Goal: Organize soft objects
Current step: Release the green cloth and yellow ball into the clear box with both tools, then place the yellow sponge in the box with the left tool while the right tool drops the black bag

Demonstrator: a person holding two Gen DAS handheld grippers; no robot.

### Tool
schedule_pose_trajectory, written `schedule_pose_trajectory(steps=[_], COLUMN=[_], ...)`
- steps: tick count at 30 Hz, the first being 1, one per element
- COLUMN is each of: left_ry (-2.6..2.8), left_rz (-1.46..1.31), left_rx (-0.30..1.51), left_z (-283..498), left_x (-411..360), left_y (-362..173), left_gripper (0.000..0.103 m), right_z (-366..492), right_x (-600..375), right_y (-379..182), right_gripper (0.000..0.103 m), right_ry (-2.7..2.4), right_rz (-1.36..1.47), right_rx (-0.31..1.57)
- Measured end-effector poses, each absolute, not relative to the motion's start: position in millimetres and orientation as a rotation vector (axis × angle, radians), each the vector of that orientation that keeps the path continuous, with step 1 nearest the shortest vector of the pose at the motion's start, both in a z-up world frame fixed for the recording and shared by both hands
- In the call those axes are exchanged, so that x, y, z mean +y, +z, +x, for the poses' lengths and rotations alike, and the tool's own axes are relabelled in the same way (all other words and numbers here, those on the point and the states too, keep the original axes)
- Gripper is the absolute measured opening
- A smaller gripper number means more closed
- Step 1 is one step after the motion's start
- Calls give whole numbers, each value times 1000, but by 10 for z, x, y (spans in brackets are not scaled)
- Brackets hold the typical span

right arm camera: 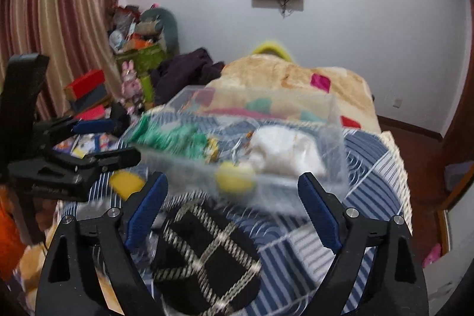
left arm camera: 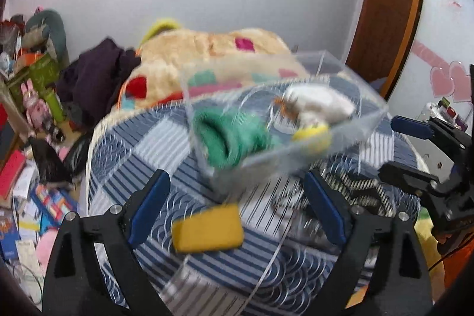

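Note:
A clear plastic box (left arm camera: 349, 135) stands on the striped bed cover, also in the right wrist view (right arm camera: 331, 168). It holds a green knit item (left arm camera: 228, 135), a white soft item (left arm camera: 320, 105) and a yellow piece (left arm camera: 312, 135). A yellow sponge (left arm camera: 207, 227) lies on the cover between my left gripper's (left arm camera: 237, 209) open fingers, ahead of the pads. A black cloth with a pale grid pattern (right arm camera: 204, 259) lies between my right gripper's (right arm camera: 234, 209) open fingers. The right gripper shows at the right edge of the left wrist view (left arm camera: 414, 150), open and empty. The frames are blurred.
A beige blanket with coloured patches (left arm camera: 207, 49) and dark clothes (left arm camera: 97, 70) lie behind the box. Books, boxes and toys (left arm camera: 32, 191) cover the floor left of the bed. A wooden door (left arm camera: 388, 5) stands at the right, a curtain (right arm camera: 56, 14) at the left.

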State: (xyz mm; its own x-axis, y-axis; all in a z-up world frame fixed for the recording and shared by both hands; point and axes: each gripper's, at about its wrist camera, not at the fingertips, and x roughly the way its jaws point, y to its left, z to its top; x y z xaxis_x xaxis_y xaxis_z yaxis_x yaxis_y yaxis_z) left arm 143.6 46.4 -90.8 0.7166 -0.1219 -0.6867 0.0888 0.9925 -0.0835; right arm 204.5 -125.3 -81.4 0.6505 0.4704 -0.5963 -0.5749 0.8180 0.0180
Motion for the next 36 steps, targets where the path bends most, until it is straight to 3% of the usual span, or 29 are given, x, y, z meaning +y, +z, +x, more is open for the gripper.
schedule_pose_trajectory(steps=[9,14,16,18,20,25,36], left_ry=[-44,-36,-40,-60,-65,-74,-91], left_rz=[-51,-111,-130,-142,-143,-122,-91], left_rx=[888,913,918,931,925,866,668], left_z=[1363,1408,1427,1444,1422,1280,1112], left_x=[596,706,725,732,725,663,562], left_y=[-1385,-1491,-1529,-1555,-1565,-1422,-700], left_gripper=[92,92,84,65,63,62,62], right_z=[1976,1981,1976,1916,1856,1807,1736], right_x=[-1193,-1219,-1217,-1215,-1206,-1290,-1457], right_y=[-1207,-1215,-1206,-1205,-1194,-1130,-664], right_gripper=[84,51,39,32,28,20,19], right_ry=[631,673,691,697,697,692,657], right_rz=[-180,-133,-125,-130,-136,-108,-60], right_rx=[751,775,777,765,752,735,585])
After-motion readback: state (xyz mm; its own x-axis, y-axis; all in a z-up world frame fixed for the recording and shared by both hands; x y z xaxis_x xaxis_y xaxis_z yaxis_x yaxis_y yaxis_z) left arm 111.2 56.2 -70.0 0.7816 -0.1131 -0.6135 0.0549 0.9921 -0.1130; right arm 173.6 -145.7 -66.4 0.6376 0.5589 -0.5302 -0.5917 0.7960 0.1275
